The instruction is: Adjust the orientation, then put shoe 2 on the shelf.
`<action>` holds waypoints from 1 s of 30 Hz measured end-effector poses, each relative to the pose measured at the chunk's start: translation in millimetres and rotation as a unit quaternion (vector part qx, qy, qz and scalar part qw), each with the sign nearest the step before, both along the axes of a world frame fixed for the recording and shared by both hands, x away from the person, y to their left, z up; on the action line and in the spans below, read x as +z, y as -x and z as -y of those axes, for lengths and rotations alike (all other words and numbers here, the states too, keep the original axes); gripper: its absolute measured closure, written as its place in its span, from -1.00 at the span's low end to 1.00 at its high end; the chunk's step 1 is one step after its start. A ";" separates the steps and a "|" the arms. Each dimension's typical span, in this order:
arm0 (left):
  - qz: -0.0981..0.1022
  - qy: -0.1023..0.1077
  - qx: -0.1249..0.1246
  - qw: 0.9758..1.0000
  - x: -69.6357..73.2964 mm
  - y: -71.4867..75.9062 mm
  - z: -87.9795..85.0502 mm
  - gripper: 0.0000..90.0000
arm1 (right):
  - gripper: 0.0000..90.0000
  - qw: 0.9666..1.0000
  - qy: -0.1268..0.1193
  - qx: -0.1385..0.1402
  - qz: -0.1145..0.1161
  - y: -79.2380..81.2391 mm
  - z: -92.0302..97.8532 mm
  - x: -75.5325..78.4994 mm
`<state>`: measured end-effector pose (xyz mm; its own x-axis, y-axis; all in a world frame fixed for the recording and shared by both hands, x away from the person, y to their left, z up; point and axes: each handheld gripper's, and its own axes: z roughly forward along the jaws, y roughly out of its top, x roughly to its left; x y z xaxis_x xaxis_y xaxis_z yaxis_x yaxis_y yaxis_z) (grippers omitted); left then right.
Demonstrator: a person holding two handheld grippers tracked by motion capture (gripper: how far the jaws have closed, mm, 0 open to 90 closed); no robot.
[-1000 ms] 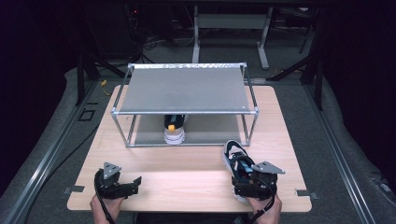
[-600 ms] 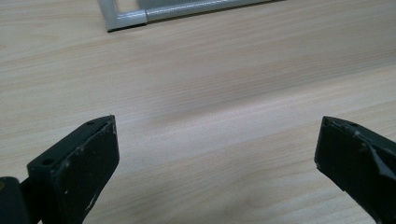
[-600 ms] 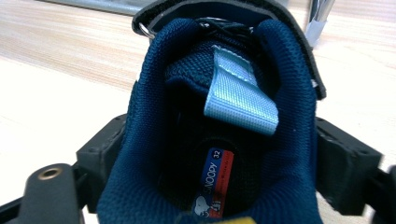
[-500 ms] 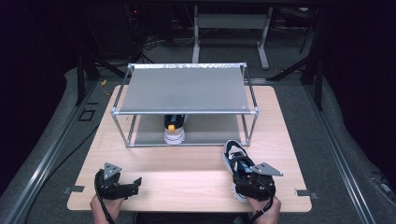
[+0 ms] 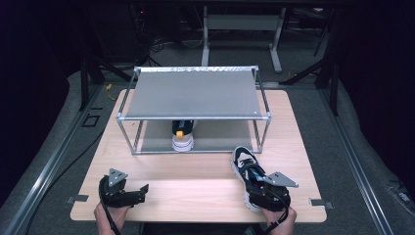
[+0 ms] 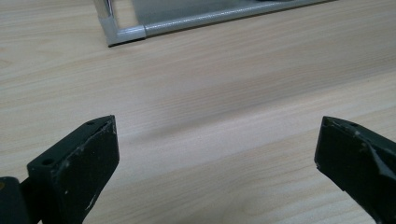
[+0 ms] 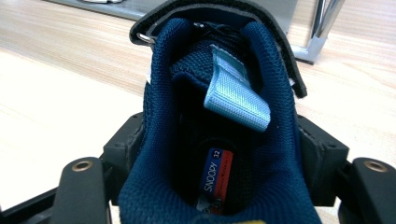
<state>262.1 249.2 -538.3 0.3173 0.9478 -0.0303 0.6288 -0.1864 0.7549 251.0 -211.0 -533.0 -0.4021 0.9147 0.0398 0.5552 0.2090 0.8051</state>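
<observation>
Below, on a pale wooden table [image 5: 195, 188], a person's right gripper [image 5: 266, 193] clamps the heel end of a navy shoe [image 5: 246, 166] with a white sole, its two black jaws pressing against the shoe's sides. Seen from the high view, the shoe lies at the table's near right, toe pointing away toward the front right leg of a metal rack [image 5: 193, 95]. The right gripper view looks straight into the shoe [image 7: 219, 140]: dark blue mesh lining, a light blue pull loop [image 7: 236, 93] on the tongue, and a small insole label [image 7: 215, 175] reading "SNOOPY 32". Black jaw pads sit tight on either side of the collar.

At the near left, the left gripper [image 5: 122, 192] rests low over the bare tabletop, held by a hand [image 5: 108, 215] at the table's edge. Its jaws stand wide apart with nothing between them; in the left gripper view they frame plain wood grain, with a corner of the rack [image 6: 126, 32] ahead.

The rack, a grey two-level frame of silver tubing, stands at the middle of the table. On its lower shelf sits a second shoe [image 5: 183, 137], toe facing the person, white at the toe and dark above with an orange patch
</observation>
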 end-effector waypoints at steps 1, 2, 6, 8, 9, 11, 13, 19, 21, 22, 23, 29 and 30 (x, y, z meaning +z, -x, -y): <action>0.000 0.000 0.000 1.000 0.0 0.0 0.0 -1.00 | -0.33 1.000 0.000 0.000 0.000 0.0 0.0 0.0; 0.001 0.001 0.000 1.000 0.8 -0.3 0.1 -1.00 | -0.33 1.000 -0.003 0.001 0.000 0.4 0.0 0.9; 0.004 0.000 -0.001 1.000 3.1 -0.8 0.3 -1.00 | -0.32 1.000 -0.013 0.006 0.007 3.0 1.1 6.9; 0.006 0.001 0.000 1.000 3.4 -0.6 0.3 -1.00 | -0.32 1.000 -0.012 0.005 0.013 5.5 1.5 14.5; 0.006 0.001 0.000 1.000 3.4 -0.6 0.3 -1.00 | -0.32 1.000 -0.012 0.005 0.013 5.5 1.5 14.5; 0.007 0.001 0.000 1.000 3.2 -0.5 0.0 -1.00 | -0.32 1.000 -0.016 0.008 0.019 6.0 1.1 18.0; 0.007 0.002 0.000 1.000 3.2 -0.6 0.1 -1.00 | -0.33 1.000 -0.017 0.012 0.022 6.0 0.5 22.2; 0.009 0.004 -0.003 1.000 3.2 -0.5 1.0 -1.00 | -0.33 0.999 -0.016 0.025 0.028 -0.8 -7.0 32.7; 0.009 0.005 -0.001 1.000 3.2 0.1 0.7 -1.00 | -0.33 0.999 -0.018 0.031 0.031 -4.2 -9.9 35.3; 0.009 0.005 -0.001 1.000 3.2 0.1 0.7 -1.00 | -0.33 0.999 -0.018 0.031 0.031 -4.2 -9.9 35.3; 0.009 0.004 -0.002 1.000 3.7 0.8 0.4 -1.00 | -0.33 0.999 -0.017 0.032 0.032 -6.0 -11.6 36.8; 0.014 0.010 0.000 1.000 3.7 3.2 -2.1 -1.00 | -0.33 0.999 -0.012 0.044 0.030 -22.4 -24.5 42.1; 0.012 0.009 0.000 1.000 3.5 3.3 -2.7 -1.00 | -0.33 0.998 -0.012 0.045 0.029 -25.9 -26.7 42.6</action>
